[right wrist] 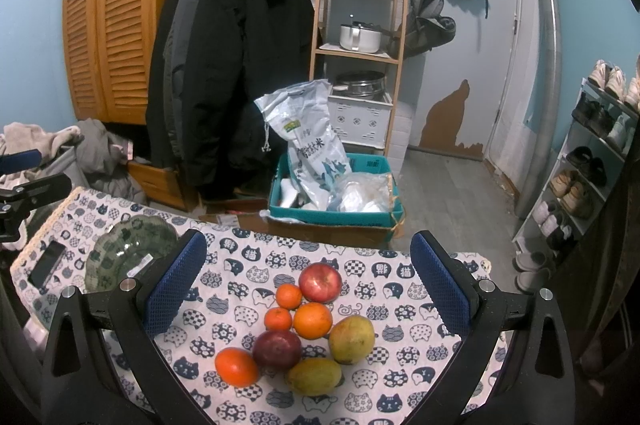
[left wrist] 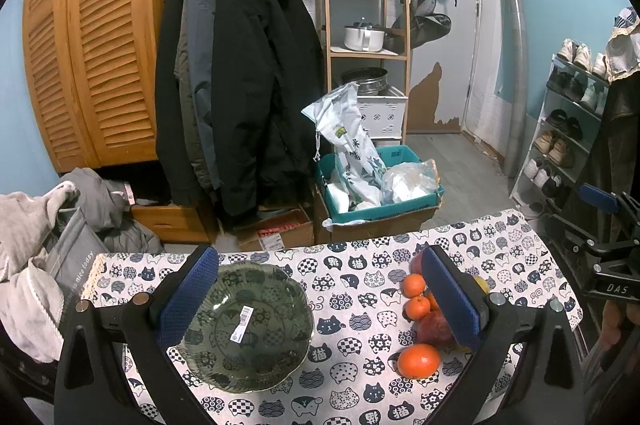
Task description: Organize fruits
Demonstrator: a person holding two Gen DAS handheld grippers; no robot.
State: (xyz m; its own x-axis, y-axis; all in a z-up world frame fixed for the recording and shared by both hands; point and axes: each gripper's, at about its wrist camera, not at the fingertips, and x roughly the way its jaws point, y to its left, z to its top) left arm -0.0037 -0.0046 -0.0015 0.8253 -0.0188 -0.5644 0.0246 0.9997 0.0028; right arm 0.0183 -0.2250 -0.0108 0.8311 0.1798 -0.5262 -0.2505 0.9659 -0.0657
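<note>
A green glass bowl (left wrist: 248,325) with a barcode sticker sits empty on the cat-print tablecloth (left wrist: 352,309), between the open fingers of my left gripper (left wrist: 320,289). To its right lies a cluster of fruit: oranges (left wrist: 418,361), a dark red apple (left wrist: 434,329). In the right wrist view my right gripper (right wrist: 308,281) is open and empty above the cluster: a red apple (right wrist: 320,281), a dark apple (right wrist: 277,349), several oranges (right wrist: 313,321), two yellow-green mangoes (right wrist: 352,340). The bowl (right wrist: 128,253) is at the left there.
A black phone (right wrist: 47,263) lies on the table left of the bowl. Beyond the far table edge stand a teal box (left wrist: 380,193) with bags, hanging coats (left wrist: 240,85), a wooden shelf (left wrist: 366,25) and a shoe rack (left wrist: 568,137). Clothes (left wrist: 36,237) pile at the left.
</note>
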